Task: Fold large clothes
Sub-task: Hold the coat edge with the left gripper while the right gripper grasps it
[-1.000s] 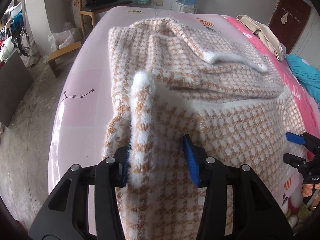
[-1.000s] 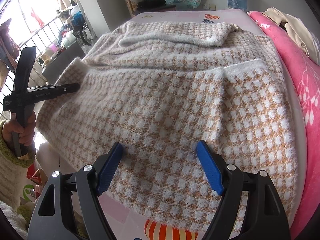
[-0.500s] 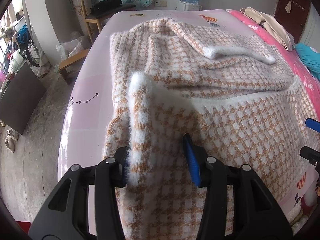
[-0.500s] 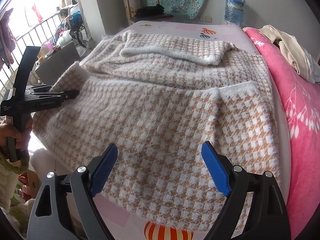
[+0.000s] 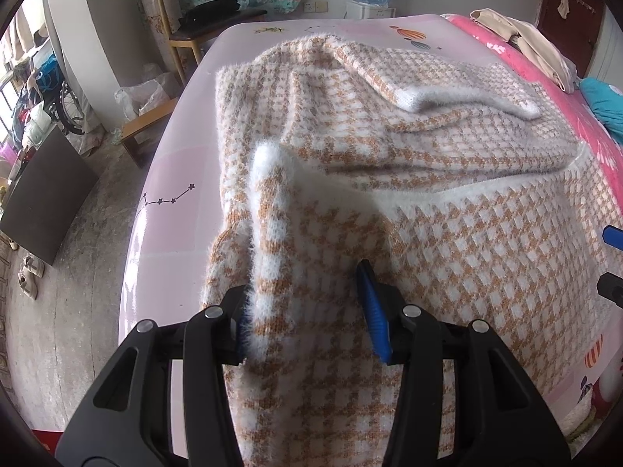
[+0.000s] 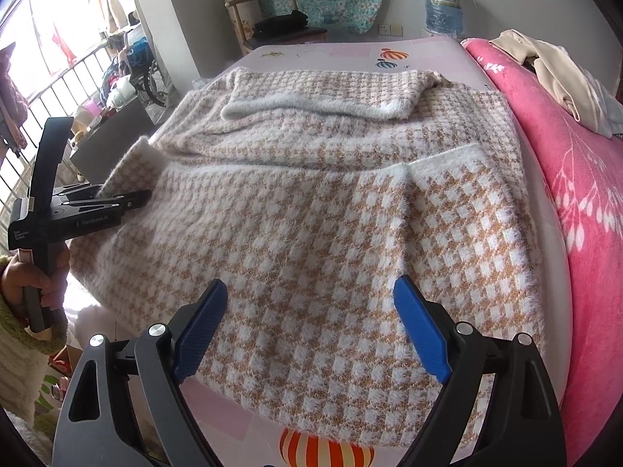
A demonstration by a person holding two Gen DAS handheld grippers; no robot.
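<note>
Two grippers over one houndstooth sweater (image 6: 311,210) on the bed (image 5: 171,179).
Left gripper (image 5: 307,303) seemingly clamps a raised fold; right gripper (image 6: 311,334), just widened, gapes empty above the hem.

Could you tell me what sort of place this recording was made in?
Most likely a lived-in bedroom at home. A houndstooth sweater lies spread on a bed with a pink sheet and a pink blanket; a wooden chair and a water jug stand by the far wall.
</note>
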